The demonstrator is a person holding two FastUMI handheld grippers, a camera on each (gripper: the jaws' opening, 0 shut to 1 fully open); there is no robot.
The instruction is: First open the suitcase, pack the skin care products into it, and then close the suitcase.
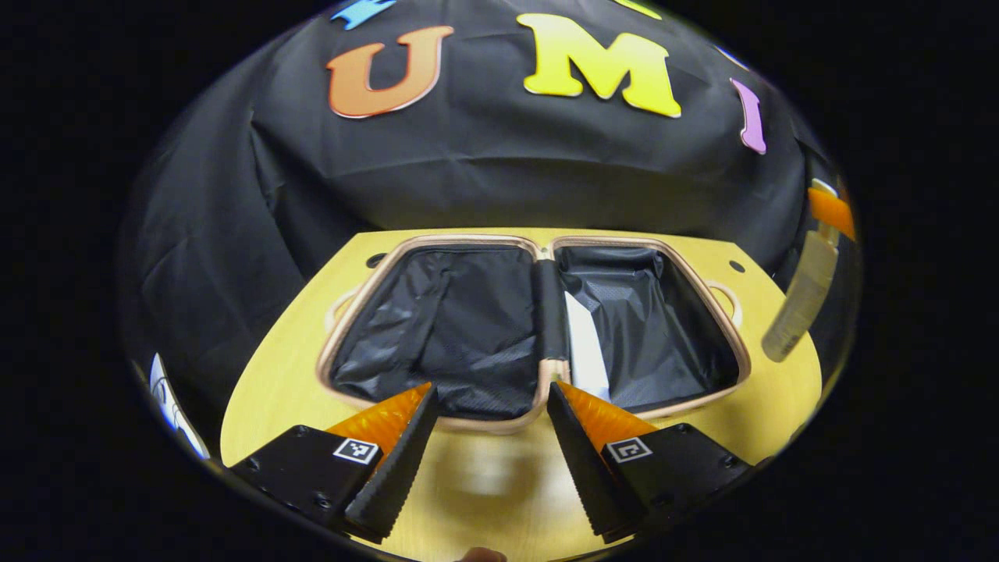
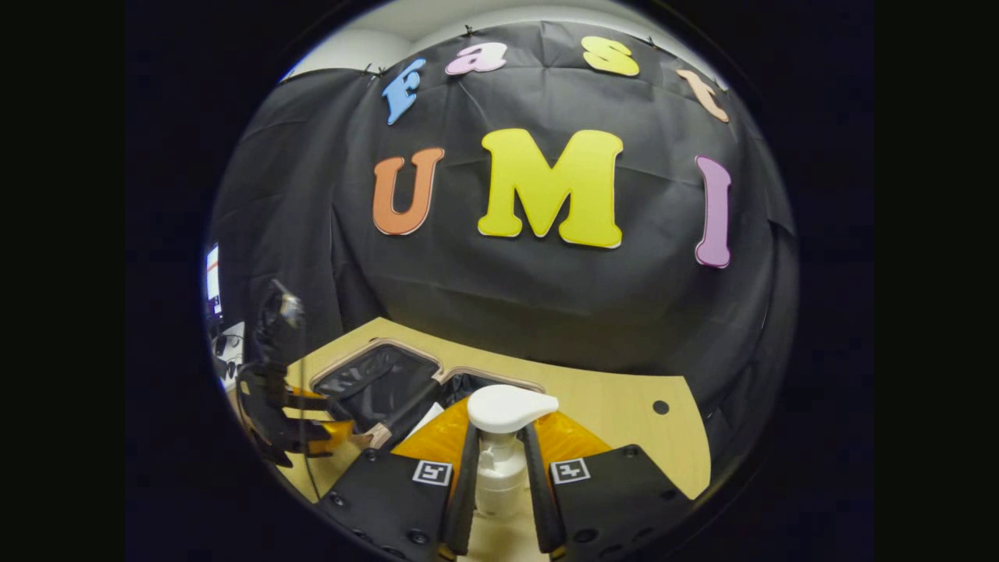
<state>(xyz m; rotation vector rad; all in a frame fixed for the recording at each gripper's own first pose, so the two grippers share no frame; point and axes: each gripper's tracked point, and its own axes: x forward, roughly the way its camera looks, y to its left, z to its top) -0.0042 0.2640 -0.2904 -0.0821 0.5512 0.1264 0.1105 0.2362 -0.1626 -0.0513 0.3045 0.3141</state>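
The suitcase (image 1: pixel 468 320) lies open and flat on the yellow table (image 1: pixel 484 484), both halves lined in black. A flat white item (image 1: pixel 587 343) rests in its right half beside the hinge. My left gripper (image 1: pixel 492 394) is open and empty just before the suitcase's near rim. My right gripper (image 2: pixel 501 429) is shut on a white pump bottle (image 2: pixel 499 468), held upright above the table. In the left gripper view that bottle (image 1: pixel 794 306) hangs in the air to the right of the suitcase under the right gripper (image 1: pixel 829 215). The right gripper view shows the suitcase (image 2: pixel 375 386) at lower left, with the left gripper (image 2: pixel 316 433) beside it.
The table's far edge meets the black cloth wall (image 1: pixel 484 179). Small round holes (image 1: pixel 736 266) mark the tabletop near its far corners. A lit screen (image 2: pixel 212 281) stands off to the left beyond the cloth. Bare tabletop (image 2: pixel 624 414) lies right of the suitcase.
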